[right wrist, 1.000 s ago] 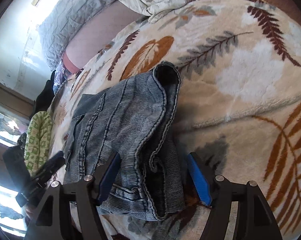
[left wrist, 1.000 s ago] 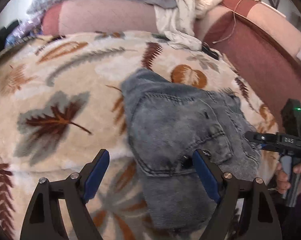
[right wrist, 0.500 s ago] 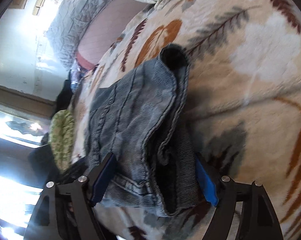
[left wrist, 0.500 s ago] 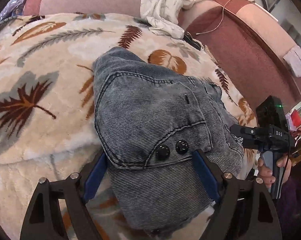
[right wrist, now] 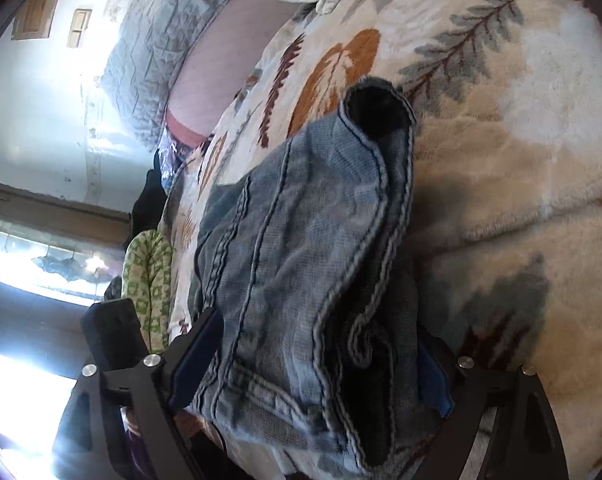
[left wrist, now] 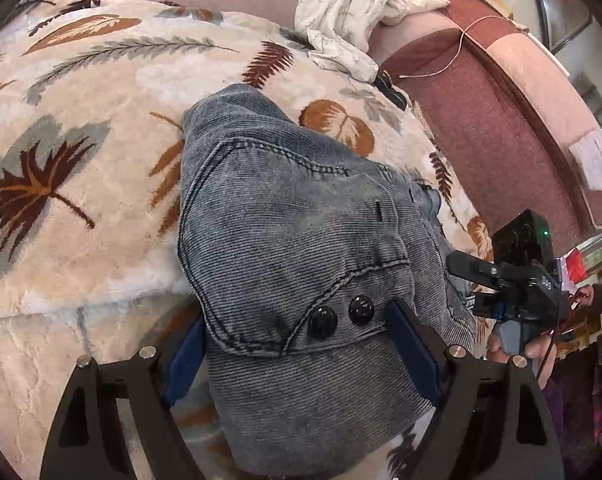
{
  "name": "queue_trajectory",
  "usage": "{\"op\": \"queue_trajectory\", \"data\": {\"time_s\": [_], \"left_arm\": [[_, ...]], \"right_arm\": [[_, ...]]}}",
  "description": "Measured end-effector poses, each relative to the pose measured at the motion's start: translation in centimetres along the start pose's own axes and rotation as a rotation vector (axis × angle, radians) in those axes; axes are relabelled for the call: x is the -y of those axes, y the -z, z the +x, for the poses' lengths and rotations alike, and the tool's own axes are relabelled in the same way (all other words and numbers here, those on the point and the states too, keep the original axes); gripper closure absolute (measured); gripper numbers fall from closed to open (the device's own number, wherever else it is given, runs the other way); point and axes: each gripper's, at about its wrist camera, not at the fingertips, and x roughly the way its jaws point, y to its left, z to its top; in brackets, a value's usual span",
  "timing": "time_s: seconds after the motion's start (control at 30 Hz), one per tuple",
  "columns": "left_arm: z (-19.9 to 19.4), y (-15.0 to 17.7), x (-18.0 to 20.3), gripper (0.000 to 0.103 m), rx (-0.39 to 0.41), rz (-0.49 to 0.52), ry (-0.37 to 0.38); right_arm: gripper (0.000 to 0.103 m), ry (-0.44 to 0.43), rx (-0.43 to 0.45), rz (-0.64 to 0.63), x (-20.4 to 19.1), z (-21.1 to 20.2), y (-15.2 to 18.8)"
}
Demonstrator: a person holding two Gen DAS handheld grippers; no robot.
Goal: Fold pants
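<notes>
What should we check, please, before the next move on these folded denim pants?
1. Pants in a folded bundle on the leaf-print blanket: ok.
2. Left gripper wide, bundle between its fingers: ok; whether the pads press cannot tell.
3. Right gripper astride the hem end, jaws opening: ok.
4. Layers aligned: not ok; the hem edges curl and gape in the right wrist view.
5. Blanket beside the pants free of other items: ok; the white cloth lies far back.
6. Grippers apart from each other: ok.
</notes>
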Motion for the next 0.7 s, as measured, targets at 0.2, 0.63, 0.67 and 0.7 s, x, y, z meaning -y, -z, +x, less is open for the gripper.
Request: {"op": "queue_trajectory", "data": {"time_s": [0.2, 0.63, 0.67, 0.7], "left_arm": [[0.2, 0.3, 0.2, 0.024, 0.025, 0.025, -0.015], [-4.0, 0.0, 1.5, 0.06, 0.17, 0.125, -0.073], [-4.9, -0.1, 1.3, 0.06, 0.19, 0.119, -0.072], [-5.3, -0.2, 1.1, 0.06, 0.202, 0.114, -0.07]], "right_arm": [[0.051, 0.06, 0.0, -0.067, -1.5, 0.9, 0.2], [0.066, 0.077, 0.164, -0.292, -8.5, -0.8, 1.2], [0.066, 0.065, 0.174, -0.298, -8.9, -0.9, 1.2], [0.066, 0.056, 0.188, -0.313, -9.6, -1.0, 1.2]]}}
